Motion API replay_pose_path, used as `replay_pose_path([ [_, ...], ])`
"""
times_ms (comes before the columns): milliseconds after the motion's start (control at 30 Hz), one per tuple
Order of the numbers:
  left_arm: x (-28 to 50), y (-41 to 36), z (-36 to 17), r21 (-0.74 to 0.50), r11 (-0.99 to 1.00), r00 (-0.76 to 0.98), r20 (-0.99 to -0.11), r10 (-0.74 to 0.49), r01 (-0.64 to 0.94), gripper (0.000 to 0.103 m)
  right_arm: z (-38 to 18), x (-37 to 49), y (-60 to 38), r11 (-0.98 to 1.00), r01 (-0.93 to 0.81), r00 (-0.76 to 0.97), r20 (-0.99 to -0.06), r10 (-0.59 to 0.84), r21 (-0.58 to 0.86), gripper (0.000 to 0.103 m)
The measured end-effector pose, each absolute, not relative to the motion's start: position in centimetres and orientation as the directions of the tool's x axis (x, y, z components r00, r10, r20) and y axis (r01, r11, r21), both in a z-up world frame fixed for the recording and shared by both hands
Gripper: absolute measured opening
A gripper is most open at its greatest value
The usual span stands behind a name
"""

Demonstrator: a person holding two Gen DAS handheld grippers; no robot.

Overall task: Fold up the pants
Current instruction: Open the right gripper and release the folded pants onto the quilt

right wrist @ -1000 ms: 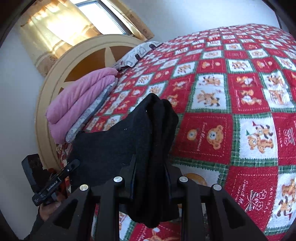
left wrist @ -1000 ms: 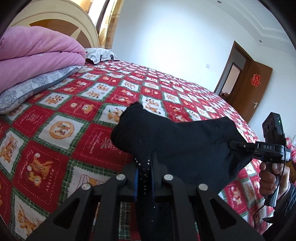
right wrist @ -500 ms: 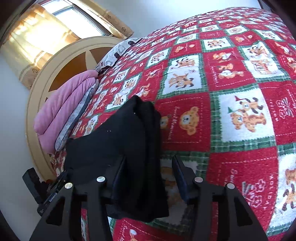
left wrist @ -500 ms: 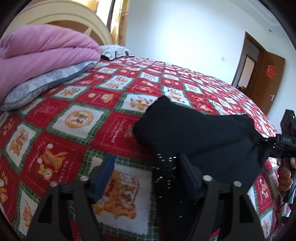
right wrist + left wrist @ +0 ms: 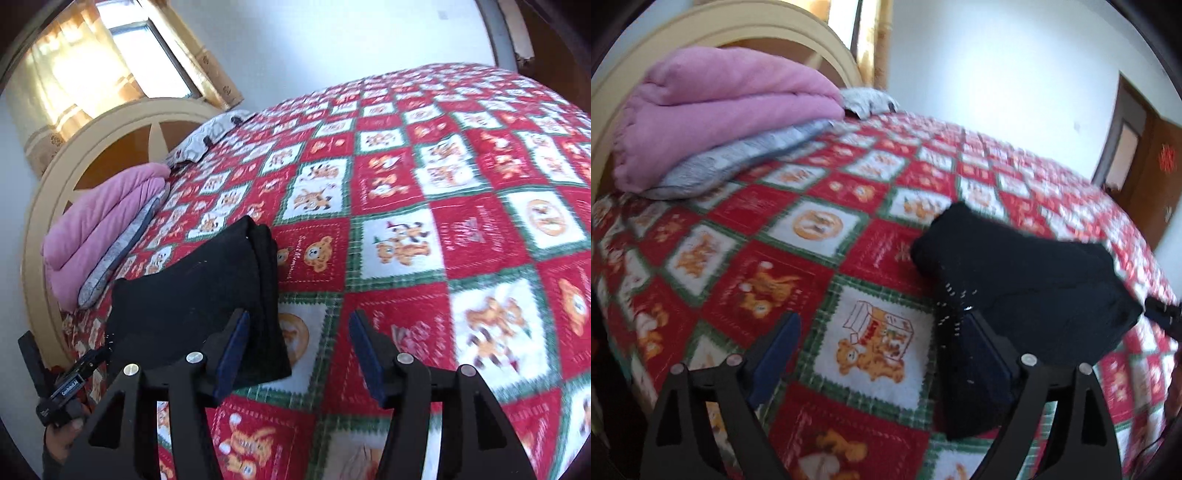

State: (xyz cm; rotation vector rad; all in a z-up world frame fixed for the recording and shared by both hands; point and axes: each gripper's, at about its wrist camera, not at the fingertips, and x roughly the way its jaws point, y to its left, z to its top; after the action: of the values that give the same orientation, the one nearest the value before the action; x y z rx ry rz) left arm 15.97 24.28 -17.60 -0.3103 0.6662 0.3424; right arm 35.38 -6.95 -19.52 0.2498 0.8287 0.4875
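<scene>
Your left gripper (image 5: 882, 336) and right gripper (image 5: 299, 343), jaws just opened, grasp nothing; the black pants (image 5: 1027, 284), folded into a thick bundle, lie released on the red cartoon-bear bedspread (image 5: 798, 266), its lettering blurred beyond reading.

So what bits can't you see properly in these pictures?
- Pants, left view: the lower end is hidden behind a finger of the left gripper.
- Right gripper, left view: cut off by the edge.
- Quilt writing, both views: blurred.
- Door, left view: partly cut off.
</scene>
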Motion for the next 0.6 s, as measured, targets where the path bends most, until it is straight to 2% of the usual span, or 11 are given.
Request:
replay_pose_path([
  [100, 13.9, 23.1, -16.4, -0.224, 0.894, 0.767, -0.616, 0.179, -0.389, 0.093, -18.0, 32.3, -7.8, 0.888, -0.288, 0.631, -0.627, 0.457, 0.358, 0.058],
  [300, 11.6, 19.7, -14.2, -0.189, 0.931, 0.811, -0.563, 0.158, -0.313, 0.093, -15.5, 24.9, -8.5, 0.898, -0.355, 0.693, -0.572, 0.44, 0.26, 0.058],
  [467, 9.9, 17.7, -12.0, -0.186, 0.948, 0.851, -0.508, 0.132, -0.257, 0.098, -14.2, 20.4, -9.5, 0.903, -0.36, 0.724, -0.541, 0.428, 0.232, 0.058],
  [600, 9.0, 16.5, -10.7, -0.202, 0.953, 0.873, -0.476, 0.104, -0.224, 0.099, -13.5, 17.3, -10.0, 0.901, -0.377, 0.744, -0.51, 0.432, 0.213, 0.058],
])
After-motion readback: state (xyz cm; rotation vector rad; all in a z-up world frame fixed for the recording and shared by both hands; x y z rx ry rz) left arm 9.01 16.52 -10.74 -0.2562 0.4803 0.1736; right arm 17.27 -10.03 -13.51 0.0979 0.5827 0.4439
